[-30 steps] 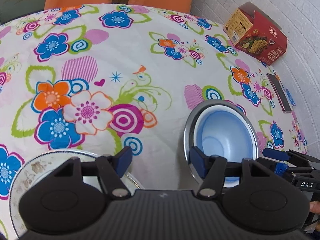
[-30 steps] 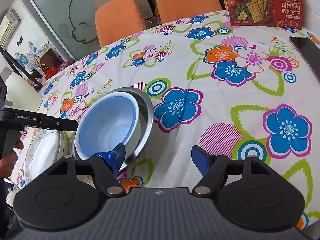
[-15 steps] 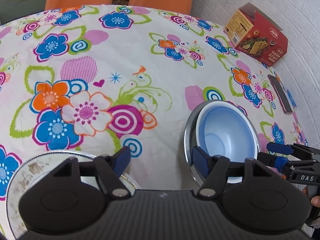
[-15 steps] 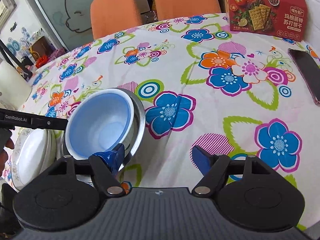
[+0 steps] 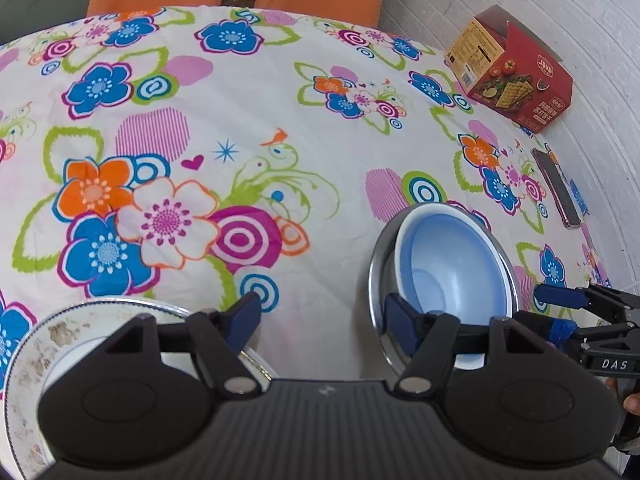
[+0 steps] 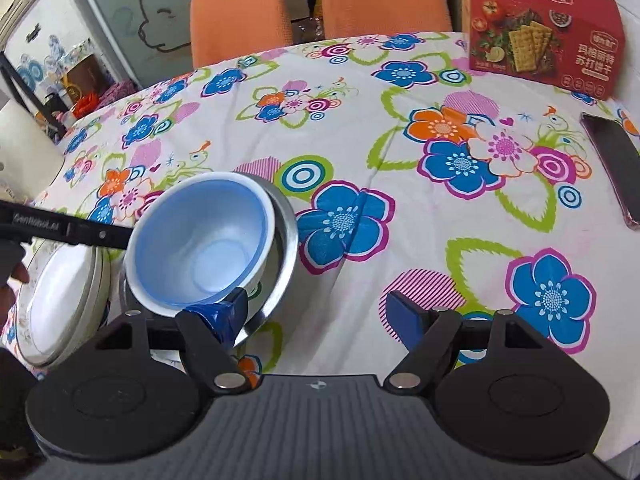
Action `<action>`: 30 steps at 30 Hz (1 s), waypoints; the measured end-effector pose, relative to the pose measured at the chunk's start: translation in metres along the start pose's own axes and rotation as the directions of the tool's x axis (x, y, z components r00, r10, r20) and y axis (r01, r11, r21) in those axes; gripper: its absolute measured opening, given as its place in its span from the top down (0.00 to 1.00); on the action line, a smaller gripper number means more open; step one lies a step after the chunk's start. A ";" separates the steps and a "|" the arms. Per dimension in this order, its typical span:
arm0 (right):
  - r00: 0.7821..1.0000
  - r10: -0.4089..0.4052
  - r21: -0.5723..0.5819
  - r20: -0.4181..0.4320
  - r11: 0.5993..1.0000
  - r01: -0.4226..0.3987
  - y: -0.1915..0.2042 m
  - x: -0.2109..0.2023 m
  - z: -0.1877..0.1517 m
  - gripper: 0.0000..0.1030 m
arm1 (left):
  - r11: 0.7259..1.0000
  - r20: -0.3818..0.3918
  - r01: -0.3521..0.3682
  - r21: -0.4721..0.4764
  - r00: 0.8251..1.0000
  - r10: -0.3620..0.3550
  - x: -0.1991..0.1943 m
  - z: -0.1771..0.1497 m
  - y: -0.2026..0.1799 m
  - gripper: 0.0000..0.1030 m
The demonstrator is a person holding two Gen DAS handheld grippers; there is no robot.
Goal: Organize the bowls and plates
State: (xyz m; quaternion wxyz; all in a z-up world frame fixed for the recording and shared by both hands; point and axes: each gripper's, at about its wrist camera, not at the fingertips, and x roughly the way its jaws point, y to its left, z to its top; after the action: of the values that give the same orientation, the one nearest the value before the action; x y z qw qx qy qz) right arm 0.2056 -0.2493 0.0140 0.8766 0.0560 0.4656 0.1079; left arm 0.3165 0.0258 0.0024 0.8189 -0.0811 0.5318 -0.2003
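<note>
A light blue bowl (image 5: 448, 272) (image 6: 204, 248) sits nested in a steel bowl (image 5: 378, 264) (image 6: 286, 256) on the flowered tablecloth. Left of it is a stack of white plates with patterned rims (image 5: 36, 344) (image 6: 60, 296). My left gripper (image 5: 322, 318) is open, its left finger over the plates' edge and its right finger at the steel bowl's near rim. My right gripper (image 6: 316, 316) is open too, with its left finger in front of the bowls' near rim; whether it touches is unclear. In the left wrist view the right gripper (image 5: 556, 312) hovers just right of the bowls.
A red cracker box (image 5: 508, 76) (image 6: 540, 28) stands at the far right by the white wall. A dark phone (image 5: 556, 188) (image 6: 612, 168) lies near the table's right edge. Two orange chairs (image 6: 240, 12) stand behind the table. A hand (image 6: 12, 276) holds the left gripper.
The right wrist view has swung a little to the right and tilted; the bowls and plates stay put. The left gripper has barely moved. Both grippers remain open.
</note>
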 end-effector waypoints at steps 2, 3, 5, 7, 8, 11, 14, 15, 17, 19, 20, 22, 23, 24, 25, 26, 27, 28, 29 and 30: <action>1.000 0.008 -0.007 -0.009 1.000 -0.008 0.001 0.000 -0.001 0.40 | 1.000 -0.002 0.003 -0.015 1.000 -0.003 0.003 0.002 0.002 0.35; 1.000 0.013 -0.014 -0.014 1.000 -0.013 0.002 0.001 -0.001 0.40 | 1.000 -0.003 0.003 -0.019 1.000 -0.003 0.004 0.002 0.002 0.35; 1.000 0.019 -0.009 -0.016 1.000 -0.019 0.001 0.002 -0.002 0.39 | 1.000 -0.003 0.000 -0.018 1.000 0.000 0.007 0.002 0.001 0.34; 0.999 0.030 -0.006 -0.022 1.000 -0.030 0.000 0.003 -0.002 0.39 | 1.000 -0.004 -0.001 -0.016 1.000 0.001 0.009 0.001 0.001 0.34; 0.999 0.035 -0.004 -0.026 0.999 -0.035 -0.001 0.004 -0.002 0.39 | 1.000 -0.005 -0.001 -0.014 1.000 0.000 0.009 0.001 0.001 0.34; 0.997 0.068 -0.028 -0.042 0.997 -0.069 0.002 0.000 -0.002 0.39 | 1.000 -0.007 -0.003 -0.006 1.000 0.003 0.009 0.001 0.000 0.34; 0.997 0.057 -0.077 -0.059 0.995 -0.061 0.009 -0.001 -0.001 0.39 | 1.000 -0.014 -0.011 -0.003 1.000 0.011 0.010 0.002 -0.001 0.33; 0.996 0.059 -0.082 -0.061 0.995 -0.064 0.009 0.001 0.000 0.39 | 1.000 -0.015 -0.015 -0.003 1.000 0.015 0.011 0.002 -0.002 0.33; 0.995 0.065 -0.067 -0.071 0.995 -0.069 0.008 0.005 0.002 0.38 | 1.000 -0.010 -0.023 -0.002 1.000 0.023 0.011 0.002 -0.002 0.33; 0.994 0.080 -0.057 -0.073 0.995 -0.085 0.006 0.008 0.003 0.38 | 1.000 -0.001 -0.027 -0.005 1.000 0.027 0.011 0.001 -0.002 0.33; 0.994 0.083 -0.058 -0.073 0.995 -0.087 0.006 0.008 0.002 0.38 | 1.000 -0.001 -0.024 -0.003 1.000 0.024 0.010 0.001 -0.001 0.32; 0.994 0.083 -0.060 -0.076 0.994 -0.088 0.006 0.007 0.000 0.38 | 1.000 -0.004 -0.016 0.002 1.000 0.016 0.010 0.001 -0.001 0.32; 0.993 0.082 -0.066 -0.080 0.994 -0.088 0.006 0.007 0.000 0.38 | 1.000 -0.007 -0.012 0.002 1.000 0.012 0.010 0.002 -0.001 0.32; 0.994 0.080 -0.083 -0.081 0.993 -0.086 0.008 0.006 0.000 0.38 | 1.000 -0.011 -0.012 0.002 1.000 0.012 0.010 0.002 -0.001 0.32; 0.994 0.076 -0.115 -0.080 0.990 -0.085 0.012 0.005 0.001 0.38 | 1.000 -0.016 -0.013 0.002 1.000 0.013 0.011 0.003 -0.002 0.32; 0.994 0.072 -0.139 -0.082 0.987 -0.083 0.014 0.005 0.002 0.38 | 1.000 -0.020 -0.017 0.002 1.000 0.017 0.011 0.003 -0.003 0.32; 0.994 0.069 -0.151 -0.085 0.985 -0.082 0.016 0.006 0.003 0.37 | 1.000 -0.020 -0.022 0.003 1.000 0.022 0.011 0.004 -0.003 0.32; 0.993 0.073 -0.147 -0.089 0.985 -0.086 0.016 0.007 0.004 0.37 | 1.000 -0.017 -0.028 0.000 0.999 0.028 0.011 0.004 -0.003 0.31; 0.992 0.080 -0.136 -0.096 0.986 -0.093 0.016 0.009 0.005 0.37 | 0.999 -0.012 -0.032 -0.007 0.999 0.032 0.011 0.004 -0.002 0.31; 0.991 0.089 -0.125 -0.101 0.987 -0.101 0.015 0.010 0.005 0.37 | 0.999 -0.008 -0.033 -0.009 0.999 0.033 0.011 0.003 -0.002 0.31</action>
State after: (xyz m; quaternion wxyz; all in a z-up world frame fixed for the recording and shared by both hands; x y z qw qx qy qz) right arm 0.2132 -0.2325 0.0113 0.8490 0.0160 0.4957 0.1821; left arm 0.3231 0.0192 -0.0049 0.8195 -0.0751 0.5372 -0.1848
